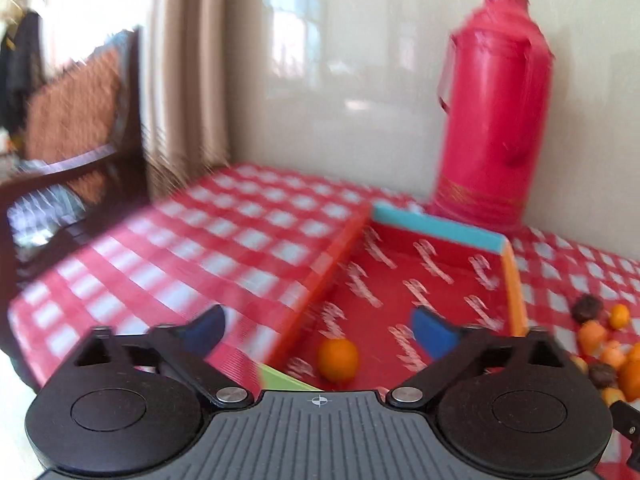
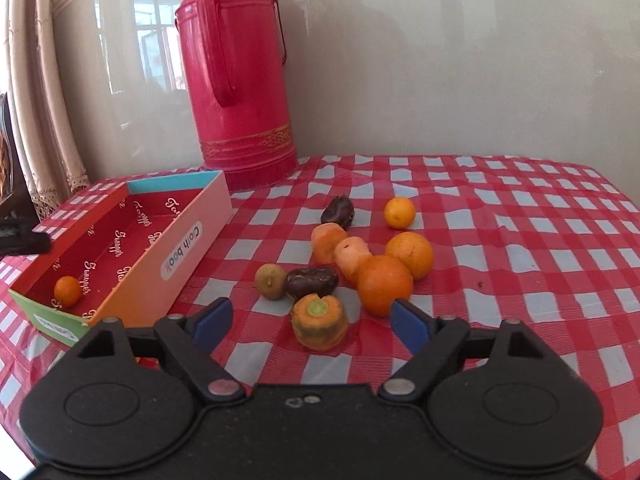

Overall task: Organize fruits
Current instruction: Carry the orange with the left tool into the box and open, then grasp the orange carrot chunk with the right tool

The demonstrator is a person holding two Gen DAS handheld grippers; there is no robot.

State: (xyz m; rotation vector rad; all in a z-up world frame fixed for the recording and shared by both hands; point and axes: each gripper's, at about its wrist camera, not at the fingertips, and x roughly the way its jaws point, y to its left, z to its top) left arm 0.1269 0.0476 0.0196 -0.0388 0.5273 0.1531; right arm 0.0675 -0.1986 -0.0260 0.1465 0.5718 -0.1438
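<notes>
We see a glossy pale wall (image 2: 440,80) reflecting a bright window behind the table (image 2: 520,208) with its red-and-white checked cloth, beige curtains (image 1: 188,80) left of that table, and a dark wooden chair (image 1: 80,140) beyond its left edge.

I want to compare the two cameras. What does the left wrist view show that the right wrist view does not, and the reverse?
Only the left wrist view shows the wooden chair.

Only the right wrist view shows the whole pile clearly: two big oranges, carrot pieces, two dates, and the box's label.

Both show the box with one small orange inside, and the red flask.
</notes>
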